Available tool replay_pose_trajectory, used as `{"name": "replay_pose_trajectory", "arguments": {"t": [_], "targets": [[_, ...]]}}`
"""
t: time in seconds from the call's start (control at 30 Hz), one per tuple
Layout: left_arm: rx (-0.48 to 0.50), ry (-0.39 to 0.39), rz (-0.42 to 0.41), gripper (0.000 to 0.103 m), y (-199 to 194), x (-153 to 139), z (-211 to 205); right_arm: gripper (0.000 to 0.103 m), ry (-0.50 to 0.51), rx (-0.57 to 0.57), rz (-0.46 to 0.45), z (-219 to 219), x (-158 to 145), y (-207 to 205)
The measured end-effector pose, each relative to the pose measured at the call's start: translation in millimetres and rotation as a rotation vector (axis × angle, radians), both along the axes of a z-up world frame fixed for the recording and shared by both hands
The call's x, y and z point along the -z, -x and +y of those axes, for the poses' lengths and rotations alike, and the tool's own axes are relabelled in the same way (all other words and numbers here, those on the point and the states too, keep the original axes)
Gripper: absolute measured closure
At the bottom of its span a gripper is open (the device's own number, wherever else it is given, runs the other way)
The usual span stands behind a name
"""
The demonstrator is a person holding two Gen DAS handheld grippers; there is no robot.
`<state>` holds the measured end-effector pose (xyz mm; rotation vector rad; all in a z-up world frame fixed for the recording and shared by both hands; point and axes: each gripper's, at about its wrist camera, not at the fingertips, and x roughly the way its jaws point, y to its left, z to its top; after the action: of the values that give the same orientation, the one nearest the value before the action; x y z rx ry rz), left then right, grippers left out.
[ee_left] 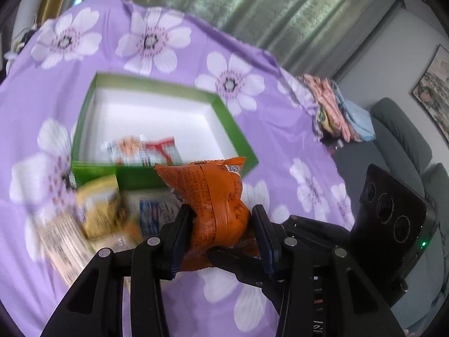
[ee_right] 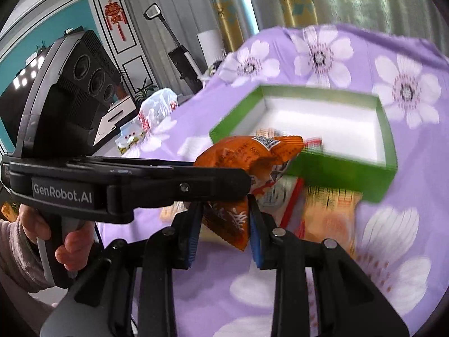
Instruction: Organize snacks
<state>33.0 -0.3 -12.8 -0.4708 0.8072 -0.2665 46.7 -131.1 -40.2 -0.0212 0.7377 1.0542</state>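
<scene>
An orange snack packet [ee_left: 216, 191] hangs above the purple flowered cloth, in front of the open green box [ee_left: 233, 129]. My left gripper [ee_left: 221, 210] is shut on the packet's middle. One of the right gripper's fingers [ee_left: 233, 258] reaches in under the packet from the right. In the right wrist view my right gripper [ee_right: 224, 210] is shut on the lower end of the same orange packet [ee_right: 252, 154]. There the left gripper [ee_right: 244, 179] crosses in from the left and clamps the packet higher up. The green box [ee_right: 336, 174] holds a few wrapped snacks [ee_left: 146, 148] at its near side.
Several loose snack packs [ee_left: 101, 207] lie blurred on the cloth before the box, also seen as loose packs [ee_right: 328, 213]. Folded clothes [ee_left: 336, 112] and a grey sofa [ee_left: 398, 129] are at the right. A plastic bag [ee_right: 157, 104] sits at the cloth's far left. A hand [ee_right: 73, 241] holds the left gripper.
</scene>
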Motion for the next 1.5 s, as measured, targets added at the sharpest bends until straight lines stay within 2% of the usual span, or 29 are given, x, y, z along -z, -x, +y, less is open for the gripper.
{"name": "replay_pose_trajectory", "arguments": {"t": [0.23,0.47,0.57,0.6,0.67,0.7,0.73,0.87,1.07,1.3,1.5], "targets": [[-0.037,0.011,0.000,0.059,-52.0,-9.6,34.0,0.072,0.003,0.011,-0.044,33.6,-17.9,-49.4],[-0.077,-0.001,0.054,0.059,-93.1,7.6,54.4,0.071,0.017,0.016,-0.023,59.7,-8.8,-93.2],[-0.114,-0.007,0.076,0.058,-107.0,17.4,58.5,0.067,0.035,0.054,-0.008,69.4,-0.5,-109.3],[-0.131,-0.017,0.087,0.056,-111.5,20.6,60.3,0.060,0.049,0.078,-0.002,70.9,3.4,-113.6],[-0.161,-0.030,0.110,0.036,-114.9,24.4,64.6,0.051,0.088,0.135,0.009,71.7,12.5,-121.8],[-0.175,-0.026,0.116,0.024,-113.0,25.8,68.3,0.051,0.105,0.162,0.020,69.6,16.9,-125.2],[-0.181,-0.021,0.111,0.023,-110.3,25.9,71.4,0.051,0.104,0.174,0.034,65.4,19.8,-126.2],[-0.224,-0.038,0.104,0.023,-89.2,20.5,85.4,0.043,0.077,0.211,0.035,41.4,20.4,-118.9],[-0.266,-0.066,0.058,0.023,-38.3,6.5,94.5,0.042,0.027,0.225,0.029,5.0,11.0,-91.6],[-0.268,-0.119,0.044,0.023,11.7,-1.5,80.2,0.041,0.001,0.202,0.036,-15.7,3.5,-53.8],[-0.247,-0.130,0.064,0.023,46.9,9.6,62.3,0.041,-0.003,0.169,0.047,-22.3,2.8,-21.2]]}}
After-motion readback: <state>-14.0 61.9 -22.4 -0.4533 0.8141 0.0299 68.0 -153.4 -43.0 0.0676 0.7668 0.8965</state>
